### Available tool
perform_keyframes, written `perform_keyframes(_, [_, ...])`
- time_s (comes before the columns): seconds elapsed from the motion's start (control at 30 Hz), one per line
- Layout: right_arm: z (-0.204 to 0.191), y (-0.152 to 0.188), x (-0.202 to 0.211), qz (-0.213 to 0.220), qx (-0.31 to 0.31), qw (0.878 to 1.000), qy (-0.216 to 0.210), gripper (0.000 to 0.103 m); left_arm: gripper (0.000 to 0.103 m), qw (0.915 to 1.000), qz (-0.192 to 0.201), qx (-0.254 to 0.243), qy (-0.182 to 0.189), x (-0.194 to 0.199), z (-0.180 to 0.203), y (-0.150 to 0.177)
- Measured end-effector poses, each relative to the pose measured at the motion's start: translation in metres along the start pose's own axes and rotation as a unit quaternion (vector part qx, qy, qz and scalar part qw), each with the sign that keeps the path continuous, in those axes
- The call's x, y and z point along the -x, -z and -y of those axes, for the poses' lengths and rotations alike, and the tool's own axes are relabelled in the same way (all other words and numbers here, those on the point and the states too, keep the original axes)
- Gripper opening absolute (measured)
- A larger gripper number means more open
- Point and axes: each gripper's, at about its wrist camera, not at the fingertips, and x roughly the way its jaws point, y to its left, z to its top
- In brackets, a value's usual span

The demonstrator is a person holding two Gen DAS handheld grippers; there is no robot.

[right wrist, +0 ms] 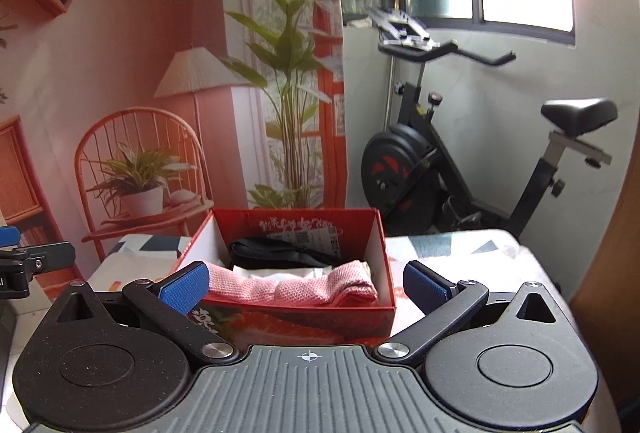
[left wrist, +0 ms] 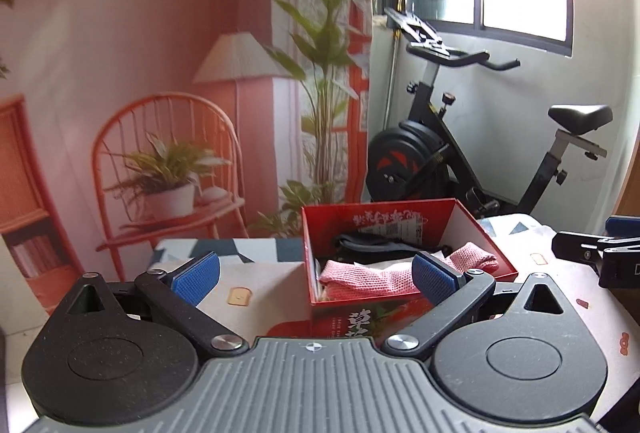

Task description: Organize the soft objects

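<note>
Pink knit cloth [right wrist: 296, 287] lies folded in the red box [right wrist: 384, 245], along its near wall, just ahead of both tools; black strap item [right wrist: 276, 251] sits behind it w/ white stuff between. Left hand-held gripper [left wrist: 316, 273] is wide open & empty, box between its fingers' line of sight; right hand-held gripper [right wrist: 306, 285] likewise wide, nothing held. Judging by this, stowing looks mostly done; next move prob needs finding another soft item on the patterned worktop [right wrist: 460, 245]. Box bottom, white contents & worktop near edge are hidden behind gripper bodies.
</note>
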Motion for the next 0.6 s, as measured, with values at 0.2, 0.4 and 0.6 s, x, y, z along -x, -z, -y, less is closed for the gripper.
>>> perform_keyframes(0.2, [-0.011,0.0,0.058,0.04,0.005,0.999,0.001,0.103,0.103,0.9992,0.039,0.006,-0.007,0.055,-0.002,-0.003])
perform_keyframes(0.4, [-0.021,-0.002,0.109,0.075,0.013,0.997,0.003,0.103,0.103,0.9972,0.072,0.006,-0.018,0.103,-0.001,0.001])
perform_keyframes(0.6, [-0.025,0.0,0.148,0.097,0.014,0.995,-0.002,0.103,0.103,0.9948,0.096,0.01,-0.032,0.14,0.001,0.003])
